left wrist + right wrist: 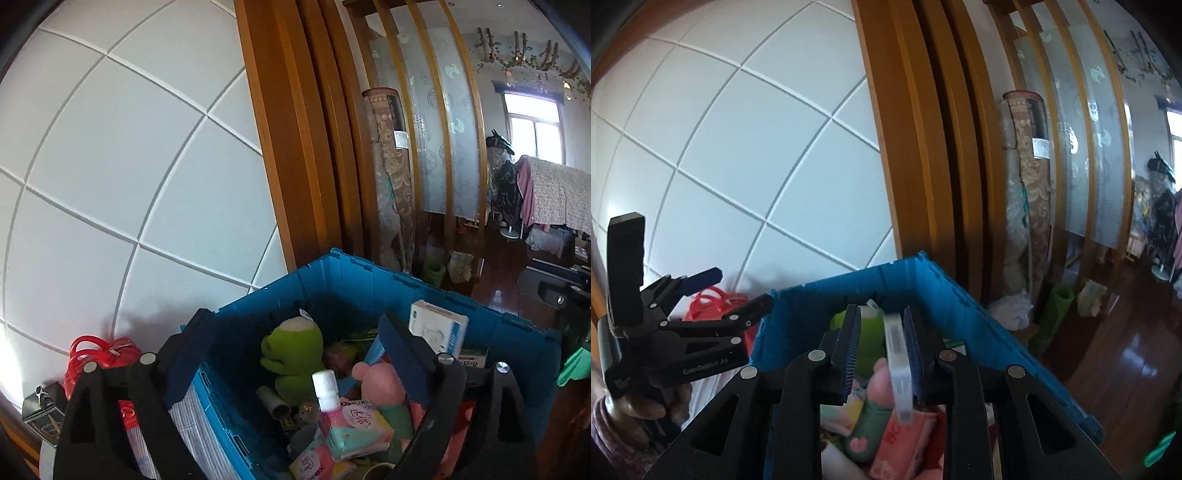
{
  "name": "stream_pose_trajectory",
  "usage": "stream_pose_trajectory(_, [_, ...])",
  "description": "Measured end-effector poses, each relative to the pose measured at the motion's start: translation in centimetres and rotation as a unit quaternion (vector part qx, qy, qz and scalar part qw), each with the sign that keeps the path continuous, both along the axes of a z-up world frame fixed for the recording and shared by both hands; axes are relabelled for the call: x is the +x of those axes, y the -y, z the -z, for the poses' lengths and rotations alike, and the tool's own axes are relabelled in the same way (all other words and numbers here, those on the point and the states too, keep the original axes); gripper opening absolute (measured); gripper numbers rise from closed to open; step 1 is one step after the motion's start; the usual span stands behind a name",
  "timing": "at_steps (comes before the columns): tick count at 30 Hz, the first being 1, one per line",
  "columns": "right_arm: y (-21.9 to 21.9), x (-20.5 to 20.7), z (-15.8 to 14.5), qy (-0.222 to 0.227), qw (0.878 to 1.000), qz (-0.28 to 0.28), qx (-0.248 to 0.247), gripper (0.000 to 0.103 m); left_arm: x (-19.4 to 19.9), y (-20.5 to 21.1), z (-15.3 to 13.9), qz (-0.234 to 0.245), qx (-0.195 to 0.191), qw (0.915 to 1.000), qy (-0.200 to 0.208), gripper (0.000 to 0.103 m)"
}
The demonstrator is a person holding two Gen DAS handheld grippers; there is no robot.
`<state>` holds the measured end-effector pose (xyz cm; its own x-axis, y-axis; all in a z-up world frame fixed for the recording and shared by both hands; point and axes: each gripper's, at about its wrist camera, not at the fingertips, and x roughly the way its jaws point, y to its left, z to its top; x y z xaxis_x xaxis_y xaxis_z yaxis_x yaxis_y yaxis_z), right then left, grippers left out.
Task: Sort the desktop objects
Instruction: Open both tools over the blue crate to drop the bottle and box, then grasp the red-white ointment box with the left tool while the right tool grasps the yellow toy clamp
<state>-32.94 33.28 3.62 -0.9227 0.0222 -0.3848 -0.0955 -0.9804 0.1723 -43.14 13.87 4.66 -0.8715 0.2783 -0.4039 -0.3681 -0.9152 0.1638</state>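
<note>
A blue crate [369, 288] is sitting crammed with sorted items, a green plush frog [291, 350] leaning near its far corner, a white-capped bottle [327, 387] standing among tissue packs. The left gripper [295, 354] is hovering over the crate, jaws spread wide and empty. The right gripper [882, 354], jaws slightly parted, has a thin clear plastic piece [897, 365] leaning against its right pad above the crate. A red bag [99, 350] is resting beside the crate's left wall.

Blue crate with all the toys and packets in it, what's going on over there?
A person holds a two-finger gripper in each hand above the blue crate, apparently sorting desk clutter into it. The left gripper is wide open and empty over a green plush toy. The right gripper has its jaws slightly apart with a slim white strip between them, seemingly loose.
</note>
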Motion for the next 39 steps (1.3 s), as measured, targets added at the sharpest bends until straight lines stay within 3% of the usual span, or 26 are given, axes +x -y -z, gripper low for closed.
stream_pose_trajectory(5, [-0.8, 1.5, 0.0, -0.024, 1.0, -0.015, -0.014, 0.045, 1.7, 1.3, -0.8, -0.026, 0.012, 0.9993, -0.023, 0.1])
stream_pose_trajectory(7, [-0.9, 2.4, 0.3, -0.036, 0.999, -0.02, -0.02, 0.06, 2.6, 2.0, -0.4, -0.033, 0.011, 0.999, -0.029, 0.1])
stream_pose_trajectory(14, [0.1, 6.3, 1.4, -0.086, 0.996, -0.035, -0.02, 0.08, 6.3, 6.3, 2.6, -0.079, 0.014, 0.996, -0.039, 0.1])
stream_pose_trajectory(19, [2.8, 8.3, 2.5, -0.108, 0.992, -0.057, -0.026, 0.095, 9.9, 11.6, 4.5, -0.121, -0.01, 0.9909, -0.059, 0.1])
stream_pose_trajectory(23, [5.6, 9.3, 3.2, -0.115, 0.988, -0.085, -0.052, 0.098, 12.5, 16.9, 5.9, -0.152, -0.024, 0.986, -0.065, 0.101])
stream_pose_trajectory(29, [13.7, 9.5, 4.2, -0.107, 0.983, -0.14, -0.053, 0.102, 16.3, 25.6, 8.4, -0.189, -0.063, 0.9775, -0.069, 0.102])
stream_pose_trajectory(34, [22.5, 8.3, 7.0, -0.054, 0.976, -0.204, -0.057, 0.102, 18.4, 33.2, 11.0, -0.219, -0.057, 0.9731, -0.044, 0.102])
stream_pose_trajectory(39, [30.0, 6.0, 12.6, 0.031, 0.969, -0.236, -0.071, 0.102, 19.8, 38.6, 15.0, -0.231, -0.032, 0.9722, -0.018, 0.102])
